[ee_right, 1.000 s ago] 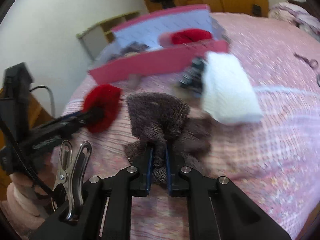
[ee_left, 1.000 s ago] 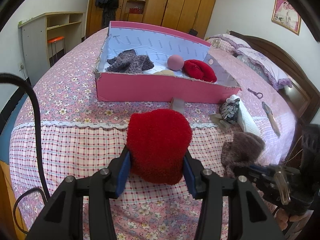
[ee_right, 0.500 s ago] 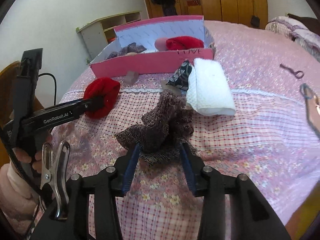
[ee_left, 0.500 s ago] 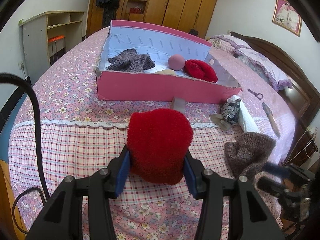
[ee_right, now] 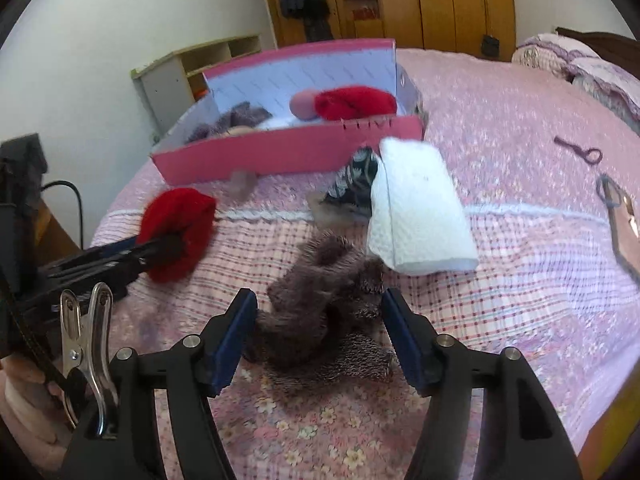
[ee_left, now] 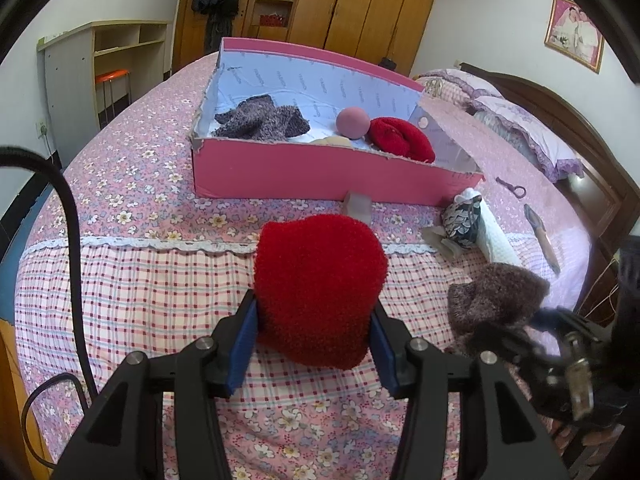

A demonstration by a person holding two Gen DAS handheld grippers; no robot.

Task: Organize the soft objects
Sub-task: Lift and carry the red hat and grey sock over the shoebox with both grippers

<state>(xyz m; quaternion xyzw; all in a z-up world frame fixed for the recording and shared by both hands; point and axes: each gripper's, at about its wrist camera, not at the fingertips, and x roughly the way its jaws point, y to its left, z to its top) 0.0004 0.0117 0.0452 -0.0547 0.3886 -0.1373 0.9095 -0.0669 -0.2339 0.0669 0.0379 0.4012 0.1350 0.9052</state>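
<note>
On the left, the left tool [ee_left: 312,336] is clamped on a fluffy red sock [ee_left: 318,288], holding it above the bed [ee_left: 120,280] in front of the pink box [ee_left: 320,172]. To the right, the right tool [ee_right: 320,328] is opening, its pads off the brown sock [ee_right: 320,320] lying crumpled on the bed between them, just beside the white towel roll [ee_right: 416,212].

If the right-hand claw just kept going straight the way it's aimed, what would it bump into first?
Most likely the brown knitted sock lying on the bedspread, right between the opening jaws of the right gripper, which no longer press on it. The white folded towel lies further on, though depth is hard to judge.
</note>
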